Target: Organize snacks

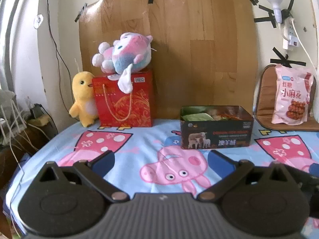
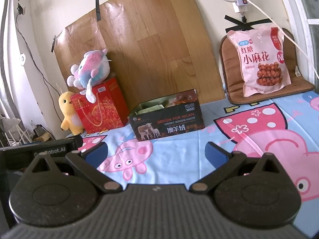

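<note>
Both tools, left (image 1: 160,157) and right (image 2: 156,151), hover wide open and empty over the cartoon-print surface (image 1: 139,139); the pink snack bag (image 2: 261,59) leans on a brown cushion (image 2: 233,75), likely light, crinkly and slippery, best pinched at an edge, right of the open box (image 2: 169,119)

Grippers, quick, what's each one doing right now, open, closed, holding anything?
Left gripper: open, fingers spread, holding nothing, above the cartoon sheet.
Right gripper: open, fingers spread, holding nothing.
</note>
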